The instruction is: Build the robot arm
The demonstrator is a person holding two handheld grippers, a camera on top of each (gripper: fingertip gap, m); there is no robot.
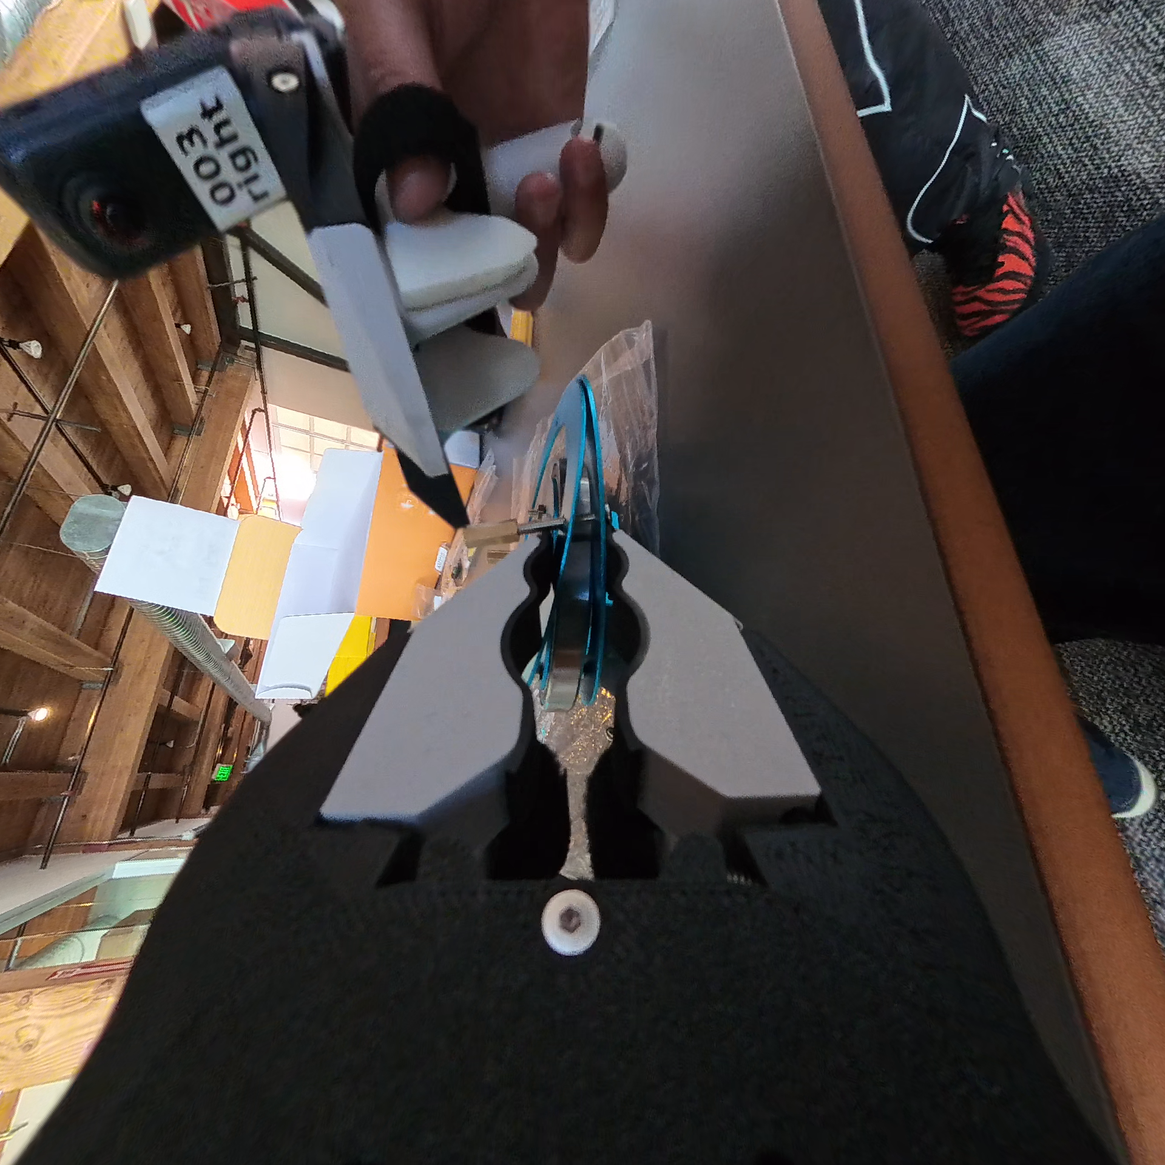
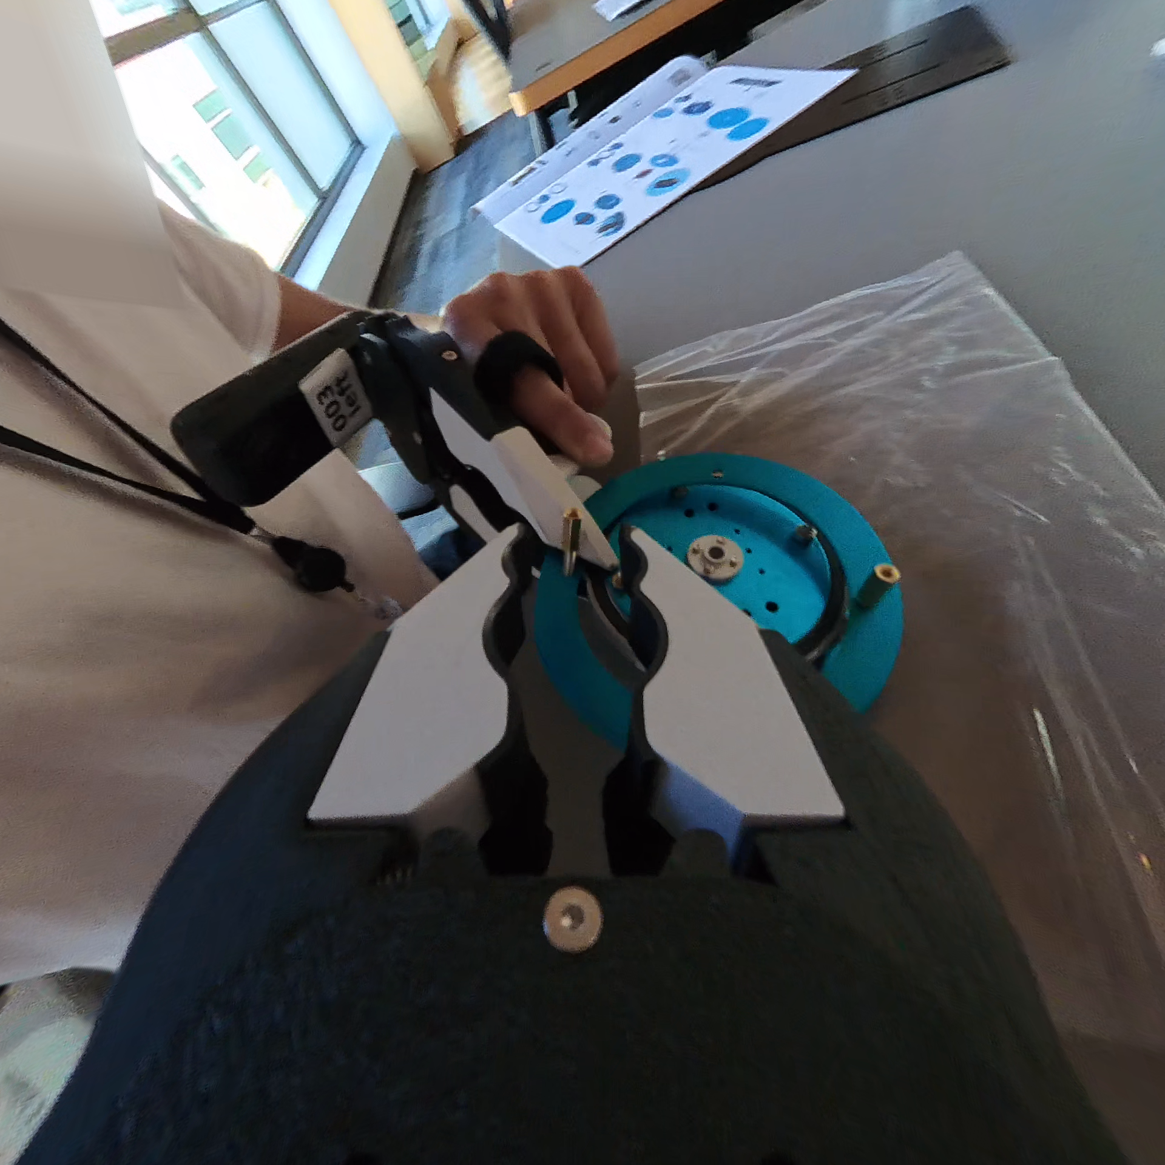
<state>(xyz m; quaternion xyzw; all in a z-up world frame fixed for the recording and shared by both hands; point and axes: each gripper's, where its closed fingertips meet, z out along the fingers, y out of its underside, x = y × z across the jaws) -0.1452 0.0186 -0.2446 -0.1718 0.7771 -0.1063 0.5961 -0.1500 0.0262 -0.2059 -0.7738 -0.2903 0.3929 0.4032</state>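
A blue round disc assembly (image 2: 756, 536) with a metal hub lies over a clear plastic bag (image 2: 945, 410). My left gripper (image 2: 605, 561) is shut on its rim; in the left wrist view the disc (image 1: 586, 454) stands edge-on between my left gripper's (image 1: 577, 548) jaws. A brass standoff (image 2: 570, 533) stands at the disc's rim between the tips of my right gripper (image 2: 573, 539), whose jaws stand apart. In the left wrist view the right gripper's tip (image 1: 457, 514) touches the standoff's end (image 1: 488, 534), and its threaded stud reaches the disc. A second standoff (image 2: 879, 586) stands on the far rim.
The grey table (image 2: 945, 189) carries a printed sheet with blue part pictures (image 2: 662, 145) and a black mat (image 2: 914, 57) farther back. The table's wooden edge (image 1: 945, 441) runs along the right. A person in a light shirt (image 2: 126, 567) stands close. An open white box (image 1: 252, 567) sits beyond. Less than 4 cm separates the two grippers' tips.
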